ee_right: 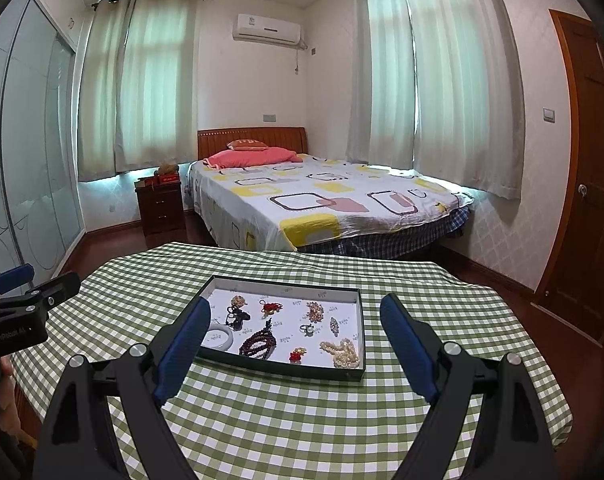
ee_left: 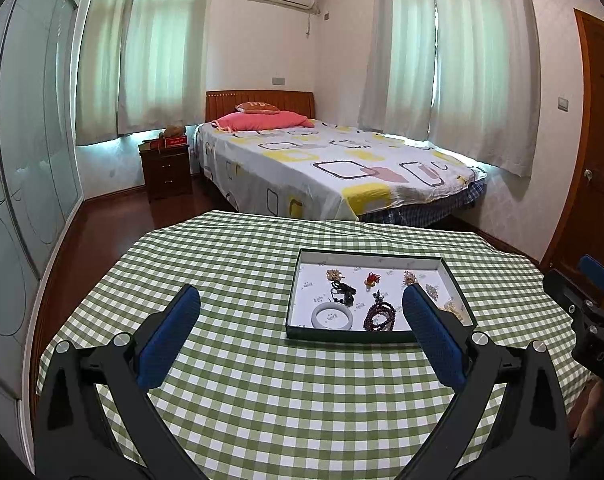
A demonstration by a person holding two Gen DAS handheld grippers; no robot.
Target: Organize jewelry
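A shallow dark-rimmed tray [ee_left: 292,300] [ee_right: 361,320] with a white floor lies on the green checked table. In it lie a pale bangle [ee_left: 331,316] [ee_right: 220,338], a dark red bead string [ee_left: 379,314] [ee_right: 258,344], a black piece [ee_left: 343,292], a red knot charm [ee_left: 371,279] [ee_right: 270,307], a pearl strand [ee_right: 341,353] and several small gold and silver pieces. My left gripper [ee_left: 300,298] hovers open before the tray, nothing between its blue pads. My right gripper [ee_right: 296,312] is open too, above the tray's near edge, and empty.
The table's green checked cloth [ee_left: 242,400] [ee_right: 282,420] stretches around the tray. Beyond it stand a bed [ee_left: 329,164], a dark nightstand [ee_left: 166,170], curtained windows and a wooden door [ee_right: 585,184] at the right. Each gripper shows at the other view's edge.
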